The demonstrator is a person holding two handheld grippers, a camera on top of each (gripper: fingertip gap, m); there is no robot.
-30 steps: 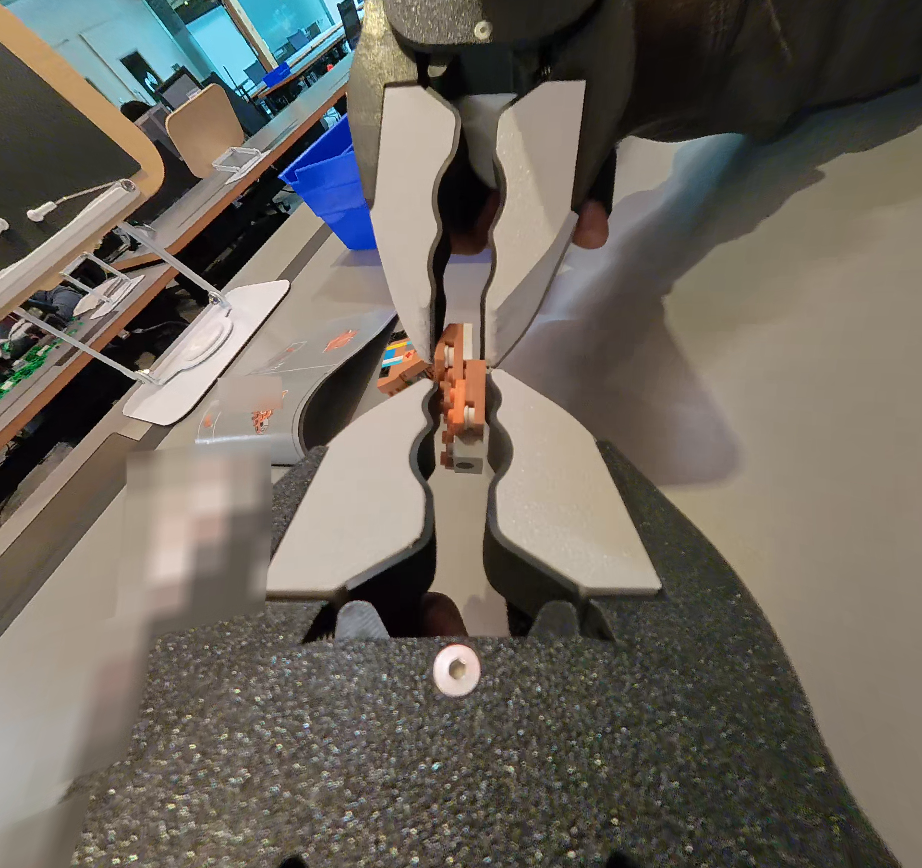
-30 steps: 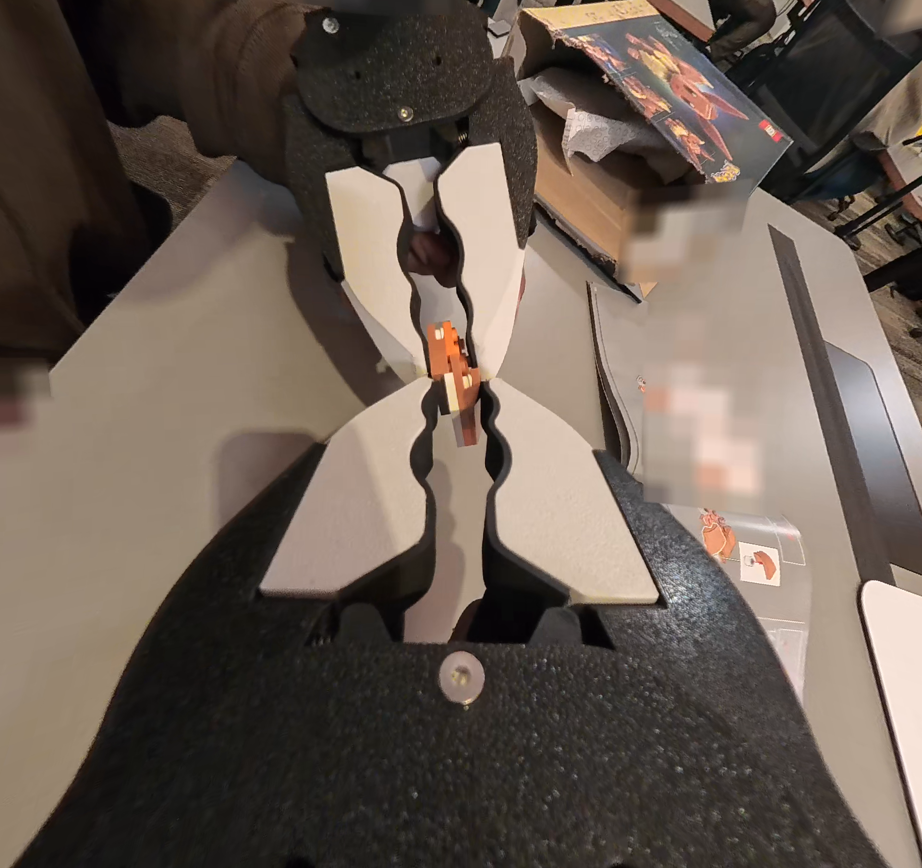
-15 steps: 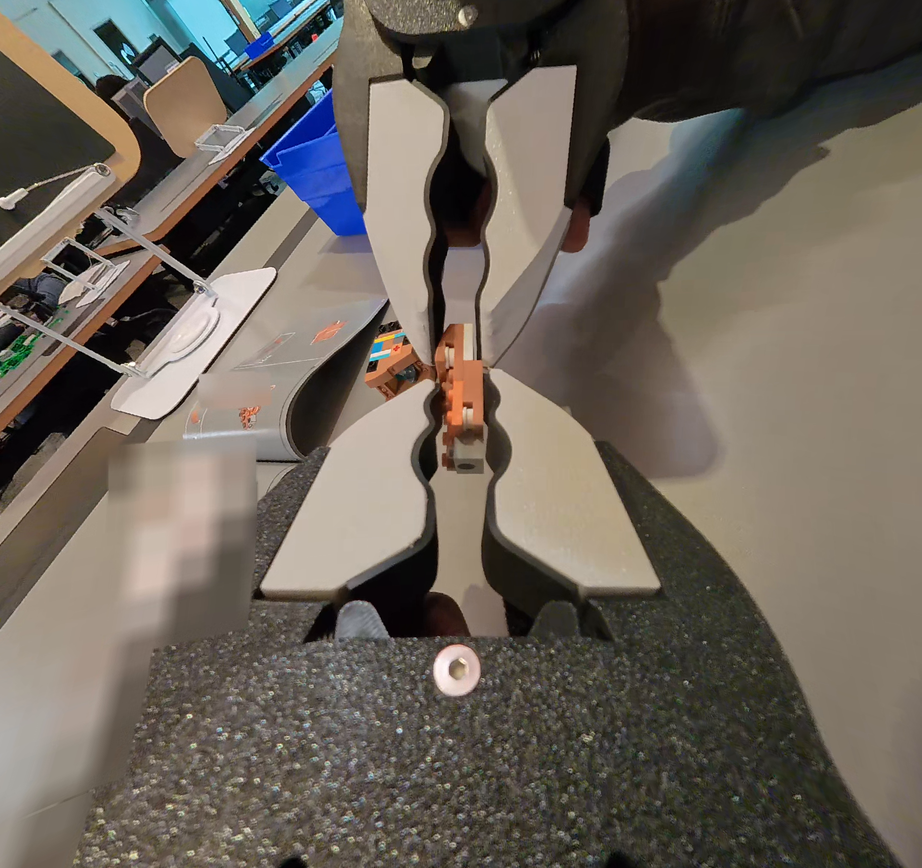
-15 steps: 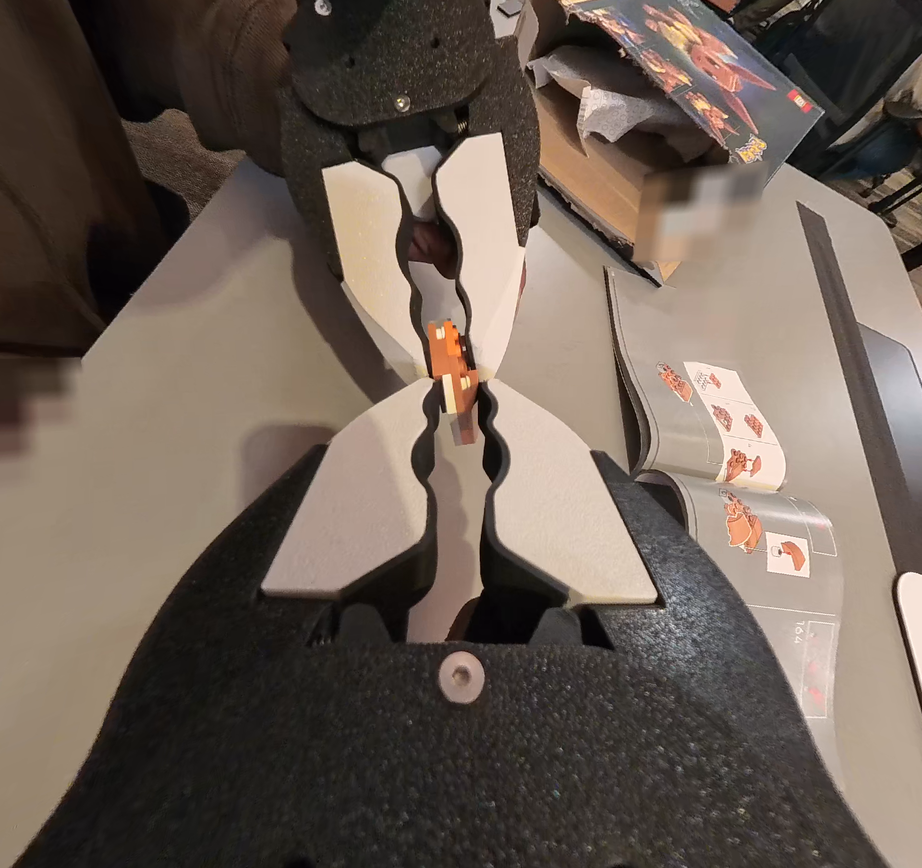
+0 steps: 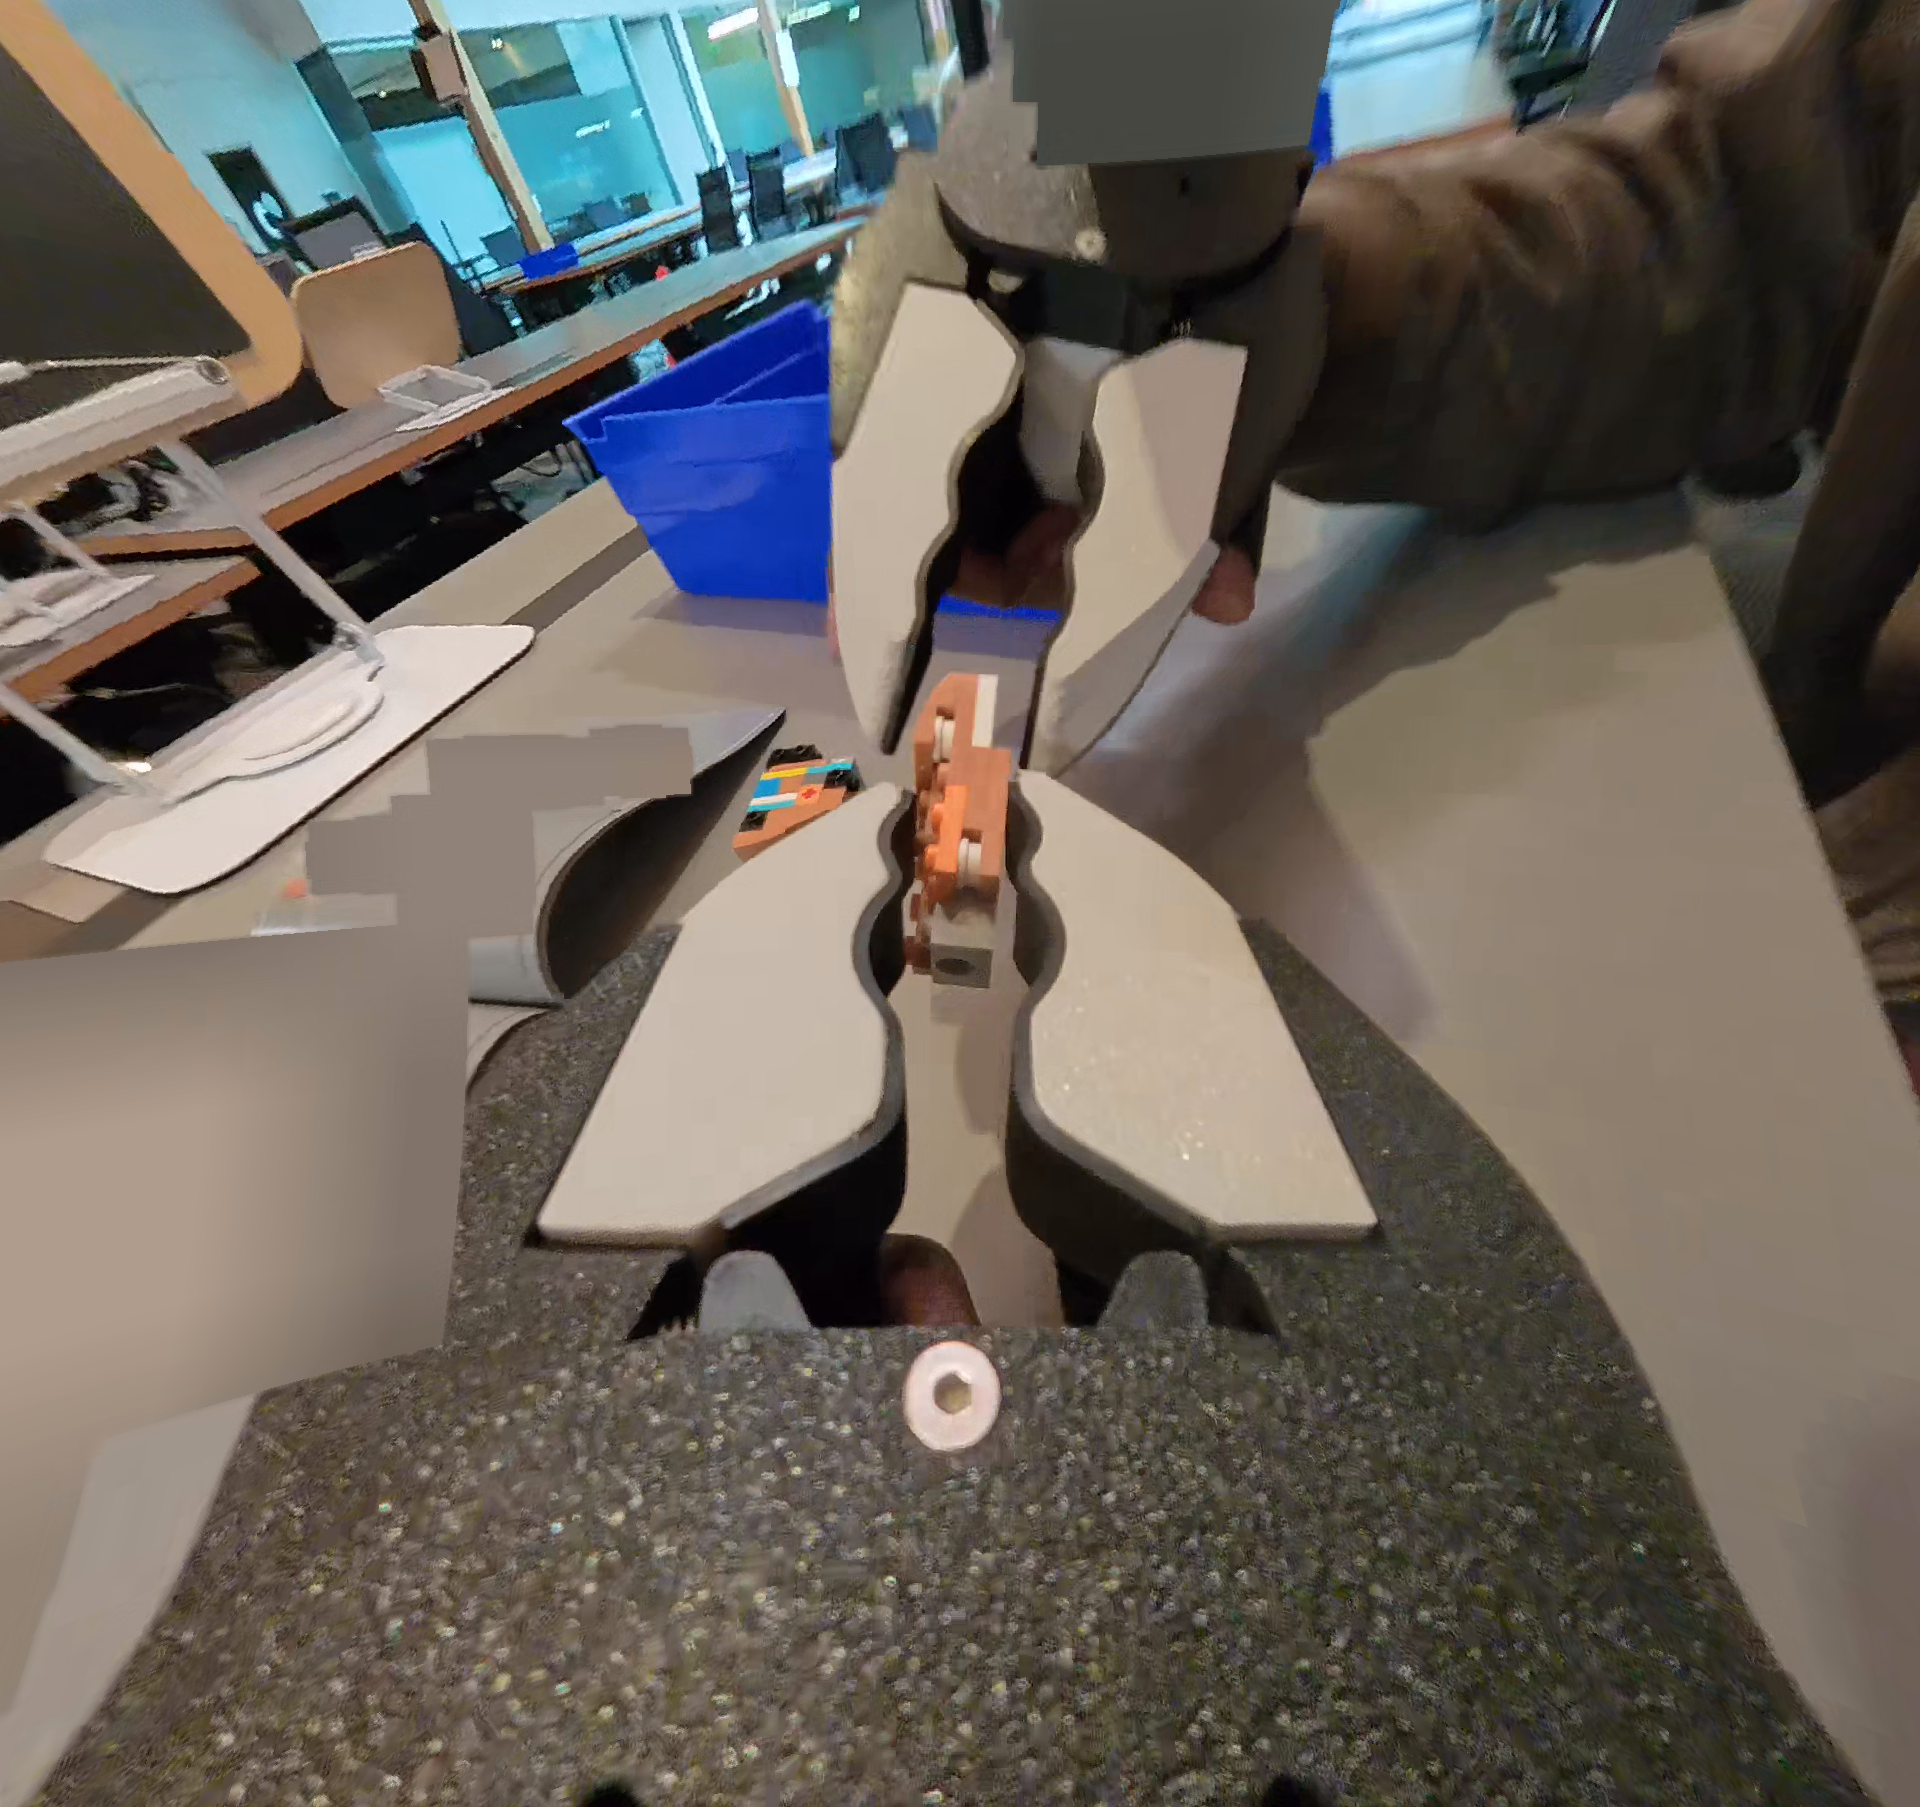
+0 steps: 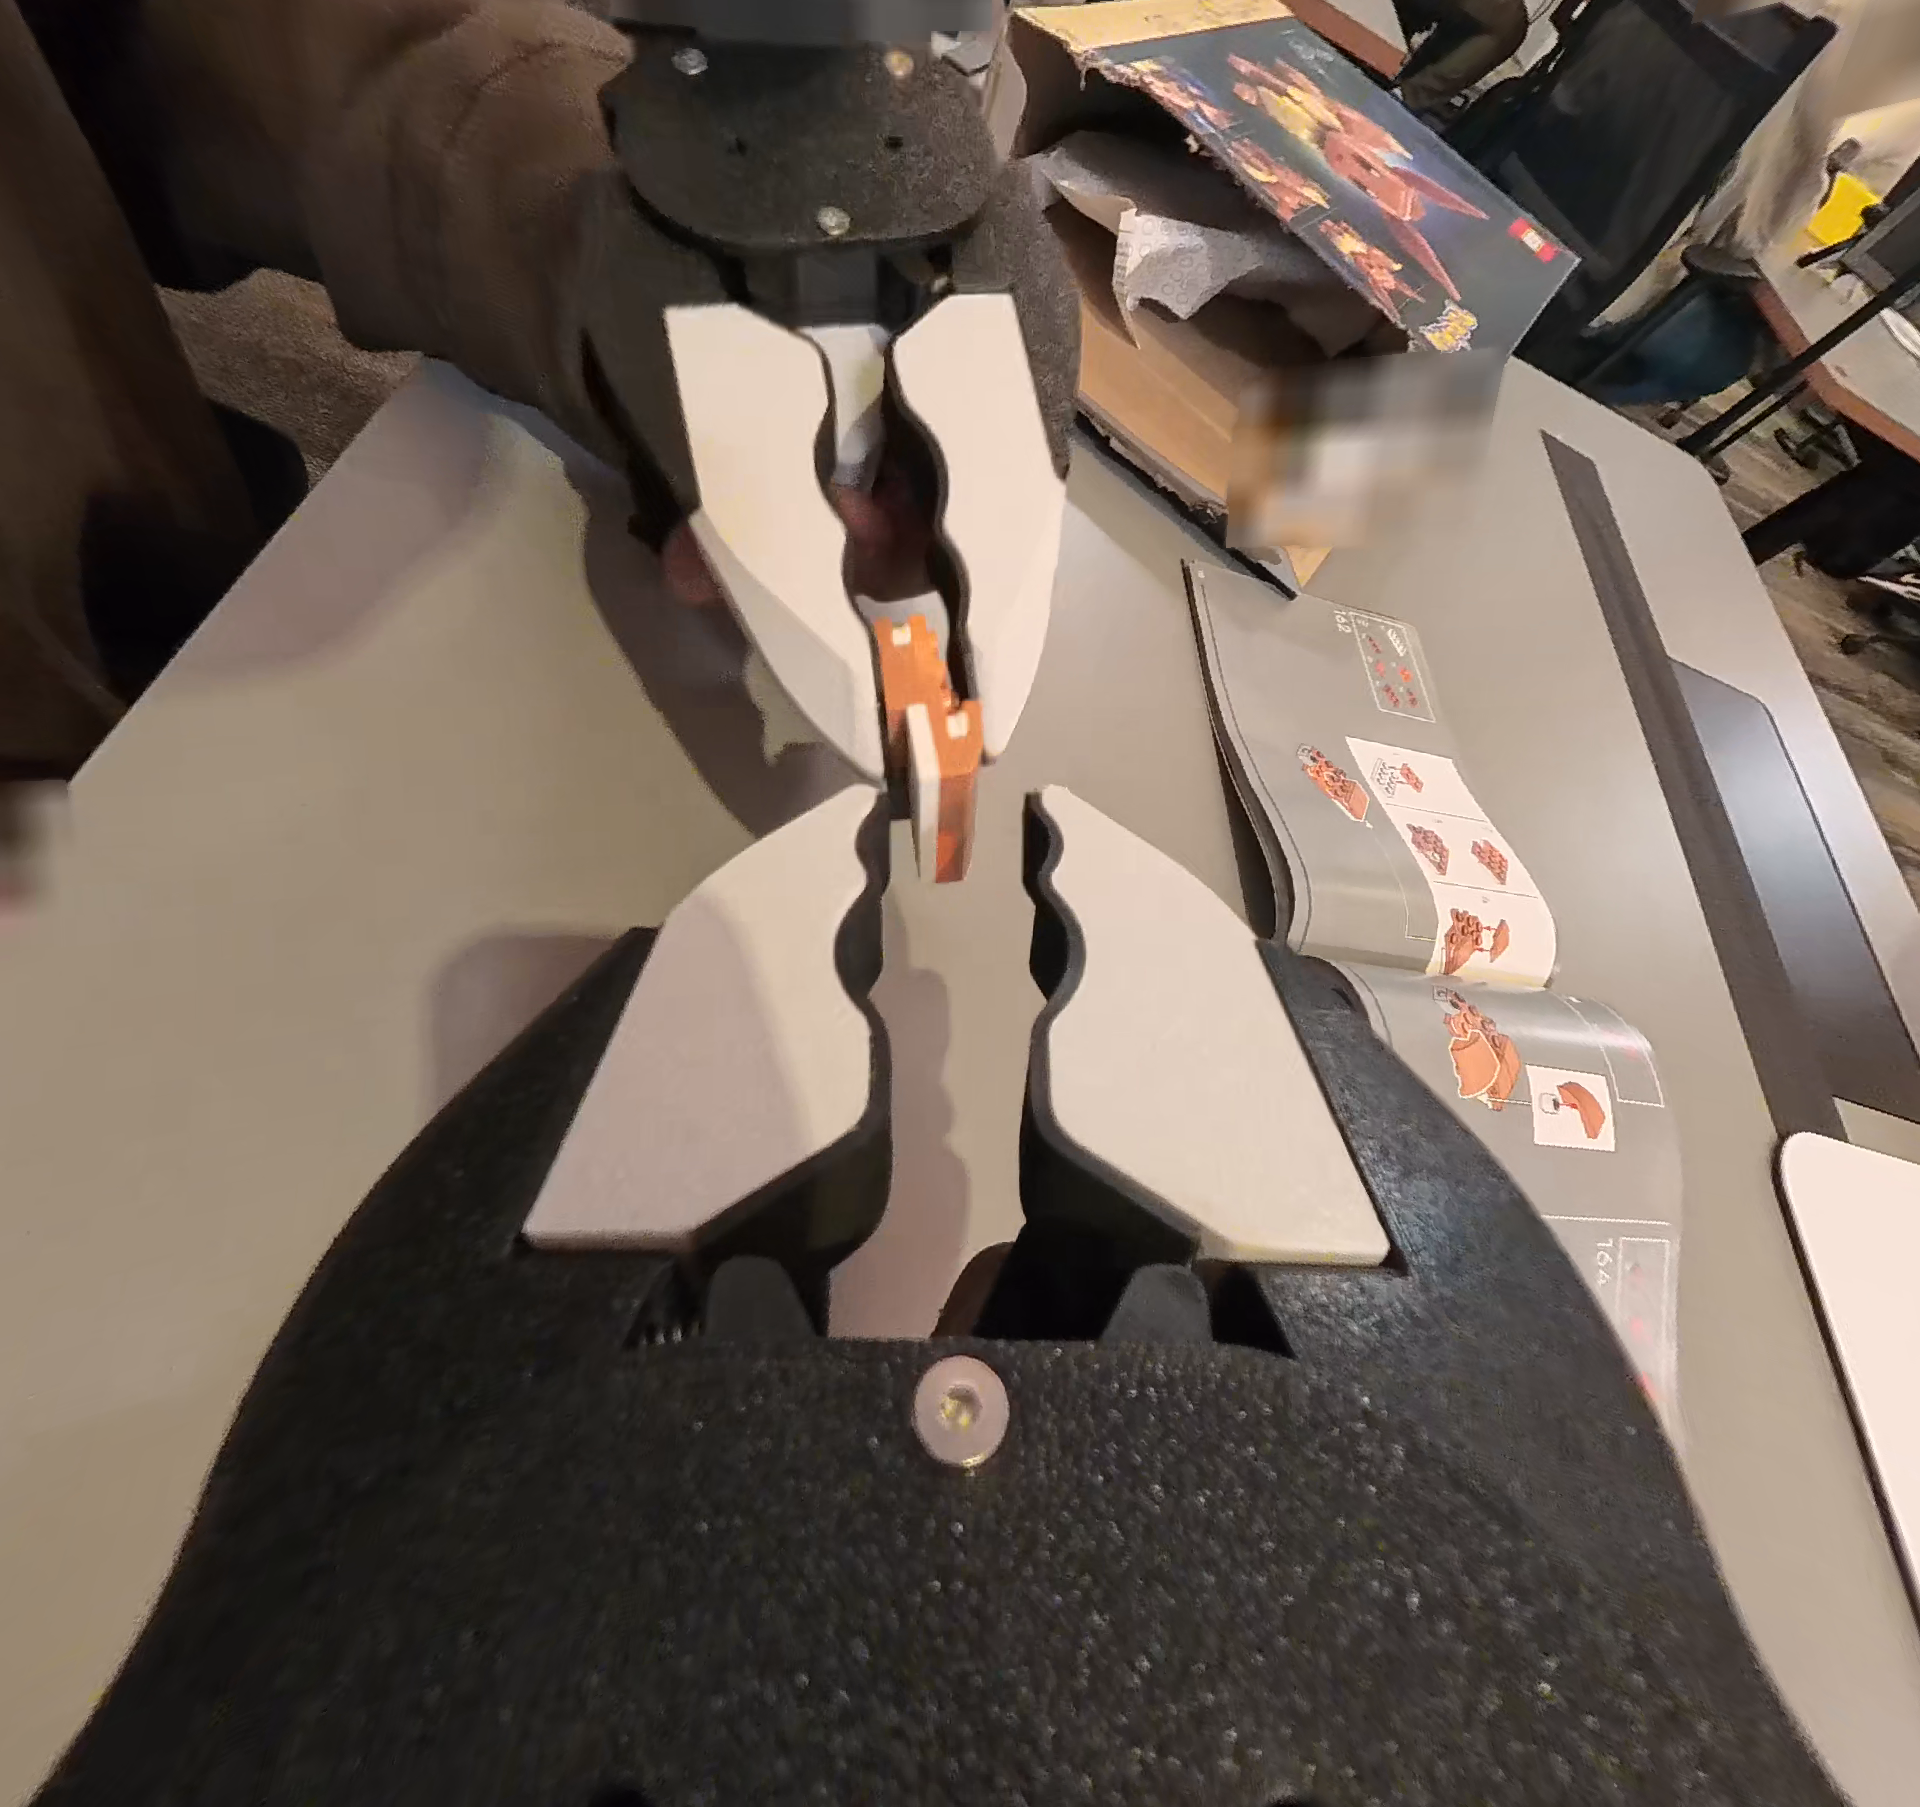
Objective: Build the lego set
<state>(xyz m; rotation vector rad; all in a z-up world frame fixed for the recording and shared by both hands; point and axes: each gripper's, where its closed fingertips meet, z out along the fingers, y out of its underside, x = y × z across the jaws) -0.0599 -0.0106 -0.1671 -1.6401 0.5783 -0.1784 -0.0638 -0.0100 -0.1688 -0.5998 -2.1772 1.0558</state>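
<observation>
A small orange-brown lego assembly (image 5: 961, 822) with a grey block at its near end is held above the grey table (image 5: 1507, 926). My left gripper (image 5: 958, 796) is shut on it. My right gripper (image 5: 966, 744) faces it tip to tip with its fingers spread around the assembly's far end. In the right wrist view my right gripper (image 6: 958, 801) is open. The assembly (image 6: 935, 770) hangs between its tips, with a gap on the right side. There the left gripper (image 6: 935, 718) clamps the assembly from above.
An open instruction booklet (image 6: 1403, 822) lies on the table to the right, behind it a torn lego box (image 6: 1299, 157). A small sub-build with coloured stripes (image 5: 795, 801) lies by the booklet. A blue bin (image 5: 727, 469) and a white stand base (image 5: 291, 749) stand to the left. The tips of both grippers are at nearly the same place.
My right gripper has opened and let go of the assembly, which it pinched together with the left before. The left gripper still holds it. Both grippers have tilted a little.
</observation>
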